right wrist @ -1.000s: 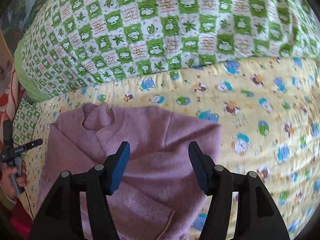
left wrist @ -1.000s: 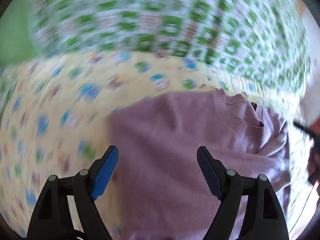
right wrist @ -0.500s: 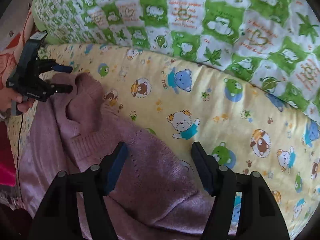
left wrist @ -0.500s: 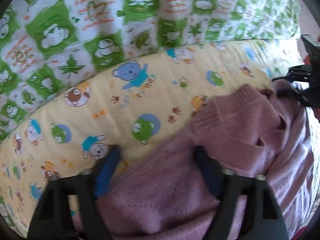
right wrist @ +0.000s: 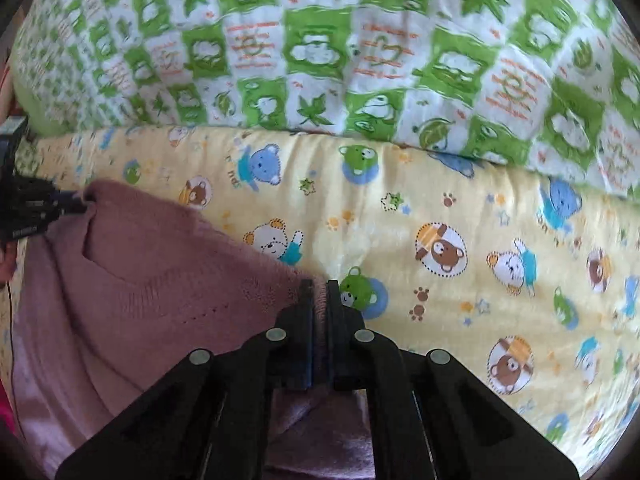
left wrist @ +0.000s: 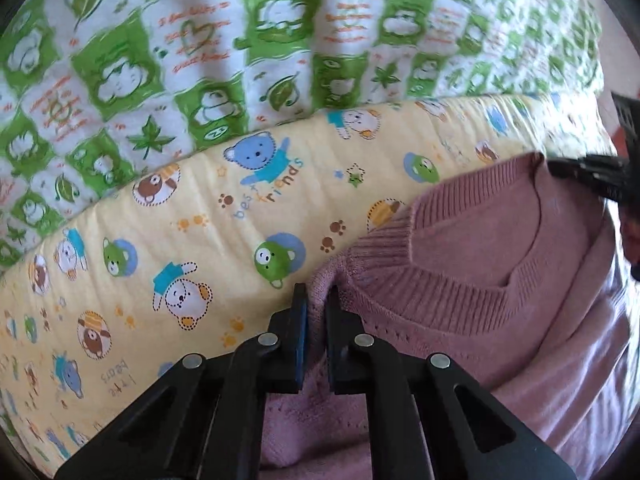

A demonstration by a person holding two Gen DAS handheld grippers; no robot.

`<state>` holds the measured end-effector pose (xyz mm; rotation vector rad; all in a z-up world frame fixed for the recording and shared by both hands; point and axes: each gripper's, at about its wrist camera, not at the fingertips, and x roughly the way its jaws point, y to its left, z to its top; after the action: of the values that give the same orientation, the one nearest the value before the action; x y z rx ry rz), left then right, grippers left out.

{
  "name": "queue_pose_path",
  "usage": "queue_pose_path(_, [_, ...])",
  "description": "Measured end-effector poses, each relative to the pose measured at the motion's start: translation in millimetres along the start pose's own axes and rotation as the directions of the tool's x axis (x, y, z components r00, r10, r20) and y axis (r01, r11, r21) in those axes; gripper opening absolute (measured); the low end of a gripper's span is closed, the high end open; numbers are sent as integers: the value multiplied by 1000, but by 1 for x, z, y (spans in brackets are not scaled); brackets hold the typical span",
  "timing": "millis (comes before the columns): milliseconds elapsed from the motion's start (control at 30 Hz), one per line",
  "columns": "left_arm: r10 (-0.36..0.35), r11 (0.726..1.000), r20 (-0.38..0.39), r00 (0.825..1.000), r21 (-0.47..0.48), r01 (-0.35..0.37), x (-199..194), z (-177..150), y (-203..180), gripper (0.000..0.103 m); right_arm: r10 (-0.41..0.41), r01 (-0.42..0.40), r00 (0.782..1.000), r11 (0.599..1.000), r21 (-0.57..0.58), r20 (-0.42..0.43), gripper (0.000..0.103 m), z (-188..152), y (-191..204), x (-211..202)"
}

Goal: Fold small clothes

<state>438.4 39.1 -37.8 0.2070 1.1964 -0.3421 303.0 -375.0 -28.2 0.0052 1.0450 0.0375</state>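
A small mauve knitted sweater (left wrist: 480, 280) lies on a yellow sheet printed with bears (left wrist: 180, 240). My left gripper (left wrist: 317, 292) is shut on the sweater's shoulder edge, left of the ribbed neckline (left wrist: 452, 284). In the right wrist view my right gripper (right wrist: 320, 286) is shut on the sweater's (right wrist: 140, 288) other shoulder edge. Each gripper shows in the other's view at the far side of the collar: the right one (left wrist: 592, 172) and the left one (right wrist: 36, 208).
A green and white checked quilt (left wrist: 240, 60) bulges along the far side of the yellow sheet (right wrist: 440, 240). A hand shows at the left edge of the right wrist view (right wrist: 6, 256).
Both grippers went from open above the sweater to low at its shoulders and closed on the fabric. The shoulder edges are now pinched between the pads.
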Motion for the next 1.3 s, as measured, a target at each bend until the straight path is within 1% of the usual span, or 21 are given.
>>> queue_pose_path(33, [11, 1000, -3, 1000, -10, -11, -4, 1, 2, 15, 4, -4, 1000, 1000, 25, 2, 7, 0, -1, 0])
queue_pose_path(67, [23, 1000, 1, 1000, -19, -23, -9, 0, 4, 18, 2, -2, 1000, 999, 39, 9, 9, 1, -2, -2])
queue_pose_path(100, [34, 999, 16, 999, -32, -33, -16, 2, 4, 21, 0, -2, 1000, 999, 50, 22, 21, 2, -3, -7])
queue_pose_path(167, [58, 996, 48, 997, -64, -55, -38, -5, 16, 33, -24, 21, 999, 997, 79, 37, 38, 3, -4, -21])
queue_pose_path(200, [85, 993, 61, 995, -83, -80, -48, -10, 20, 44, -14, 8, 998, 995, 98, 66, 38, 2, -4, -33])
queue_pose_path(233, [111, 989, 78, 991, -105, -102, -61, -20, 22, 49, -1, -9, 996, 993, 115, 89, 38, -1, -5, -45])
queue_pose_path(267, [120, 986, 90, 989, -129, -108, -74, -31, 24, 50, 7, -21, 994, 991, 131, 108, 38, -6, -4, -58])
queue_pose_path(367, [110, 977, 108, 988, -193, -88, -104, -74, 25, 52, 20, -43, 989, 987, 156, 144, 39, -33, 3, -96])
queue_pose_path(400, [111, 974, 111, 988, -208, -86, -113, -92, 21, 54, 29, -53, 988, 985, 163, 149, 42, -47, 8, -109])
queue_pose_path(467, [104, 968, 106, 989, -240, -76, -128, -135, 16, 55, 36, -63, 988, 982, 177, 150, 46, -79, 15, -131])
queue_pose_path(500, [98, 965, 101, 990, -254, -70, -133, -156, 13, 56, 40, -67, 989, 980, 185, 146, 47, -96, 25, -140])
queue_pose_path(567, [76, 957, 85, 994, -286, -49, -140, -197, -1, 56, 51, -78, 990, 975, 210, 133, 48, -127, 36, -154])
queue_pose_path(600, [71, 952, 77, 995, -304, -44, -143, -217, -4, 59, 59, -87, 990, 970, 227, 127, 48, -144, 44, -160])
queue_pose_path(633, [65, 943, 69, 995, -330, -39, -147, -237, -8, 63, 64, -91, 991, 965, 244, 116, 48, -160, 49, -166])
queue_pose_path(733, [19, 910, 57, 998, -414, 6, -157, -295, -18, 64, 66, -94, 993, 952, 291, 102, 50, -204, 61, -186])
queue_pose_path(800, [0, 886, 51, 999, -463, 24, -163, -330, -21, 67, 70, -97, 993, 943, 318, 97, 53, -226, 69, -195])
queue_pose_path(900, [-20, 858, 44, 999, -512, 40, -174, -375, -26, 67, 72, -100, 993, 928, 359, 92, 56, -258, 80, -211])
queue_pose_path(967, [-38, 843, 44, 998, -535, 55, -180, -396, -26, 67, 62, -94, 994, 920, 380, 95, 58, -276, 86, -221])
queue_pose_path(1033, [-47, 836, 43, 998, -545, 63, -186, -417, -30, 70, 54, -89, 994, 913, 399, 100, 62, -293, 92, -230])
queue_pose_path(1167, [-65, 830, 52, 997, -551, 83, -195, -445, -38, 73, 42, -78, 995, 898, 433, 92, 63, -329, 97, -244])
queue_pose_path(1300, [-95, 833, 33, 995, -545, 98, -195, -465, -46, 74, 33, -67, 996, 886, 459, 83, 63, -360, 100, -254])
